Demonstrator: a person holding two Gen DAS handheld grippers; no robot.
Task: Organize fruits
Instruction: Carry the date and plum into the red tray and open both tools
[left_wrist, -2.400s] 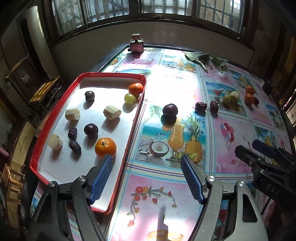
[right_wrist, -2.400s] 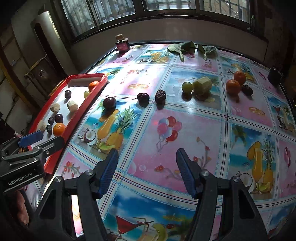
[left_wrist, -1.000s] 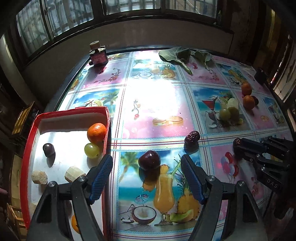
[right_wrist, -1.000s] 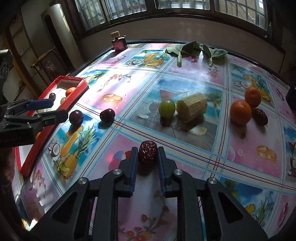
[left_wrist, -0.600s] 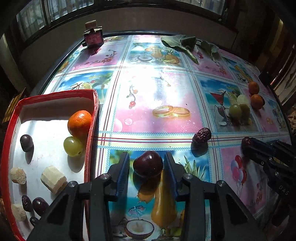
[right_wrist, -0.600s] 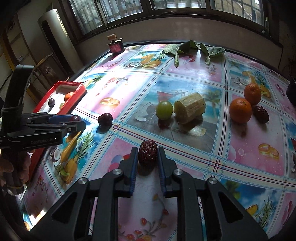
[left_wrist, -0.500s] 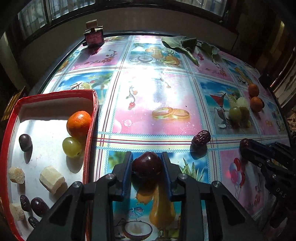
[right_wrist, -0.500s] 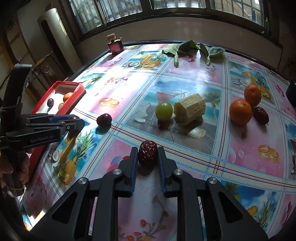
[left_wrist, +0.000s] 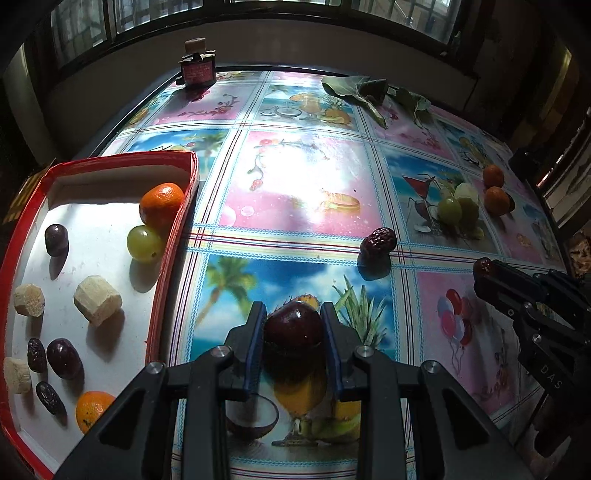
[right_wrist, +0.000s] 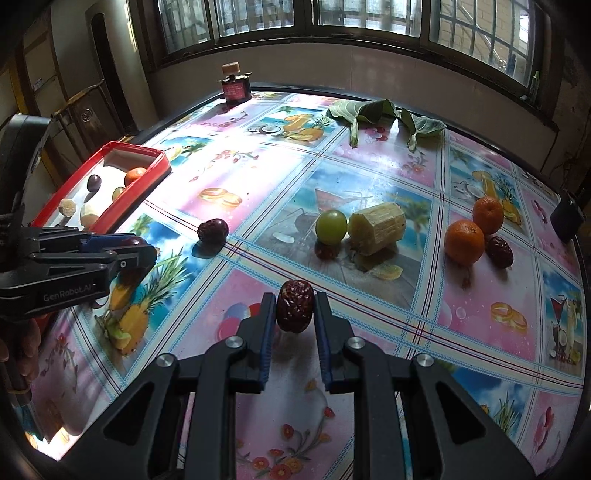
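At lower centre of the left wrist view, the left gripper (left_wrist: 293, 332) clamps a round dark purple plum (left_wrist: 293, 326). The right gripper (right_wrist: 295, 314) pinches a wrinkled dark red jujube (right_wrist: 295, 311), lower centre. The red-rimmed white tray (left_wrist: 168, 258) of fruit sits left.

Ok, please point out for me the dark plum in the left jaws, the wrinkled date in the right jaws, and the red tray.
dark plum (left_wrist: 293, 325), left wrist view, top of its skin.
wrinkled date (right_wrist: 295, 305), right wrist view, middle of its wrinkled side.
red tray (left_wrist: 168, 254), left wrist view, its near side rim.
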